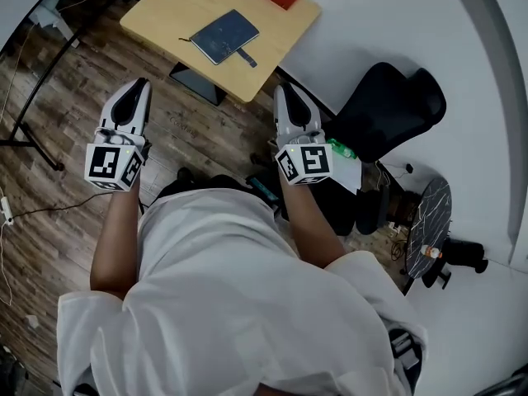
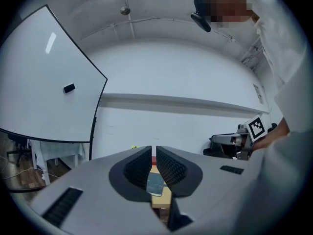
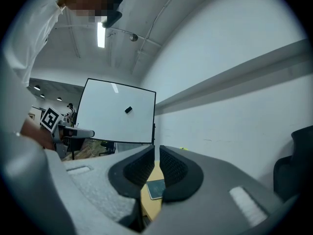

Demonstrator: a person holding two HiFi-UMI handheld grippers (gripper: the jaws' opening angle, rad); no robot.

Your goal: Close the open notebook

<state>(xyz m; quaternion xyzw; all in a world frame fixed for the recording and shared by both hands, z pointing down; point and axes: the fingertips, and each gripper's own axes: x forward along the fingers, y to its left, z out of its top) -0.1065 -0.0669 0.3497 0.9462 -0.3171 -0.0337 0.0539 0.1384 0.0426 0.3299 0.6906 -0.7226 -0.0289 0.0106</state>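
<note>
Notebook (image 1: 224, 36) flat on wooden table (image 1: 157, 15), twelve o'clock of both grippers, well apart. Looks thin, light, bendy-covered, apt to slide; best taken at cover's free edge. Left gripper (image 1: 137, 89), right gripper (image 1: 284, 92) clenched, empty.

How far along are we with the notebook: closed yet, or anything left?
Done, apparently: the blue notebook lies flat on the wooden table showing only its dark cover, so it looks closed. In hand: nothing; the left gripper and right gripper are both shut, empty, short of the table. Left: nothing that I can see.
</note>
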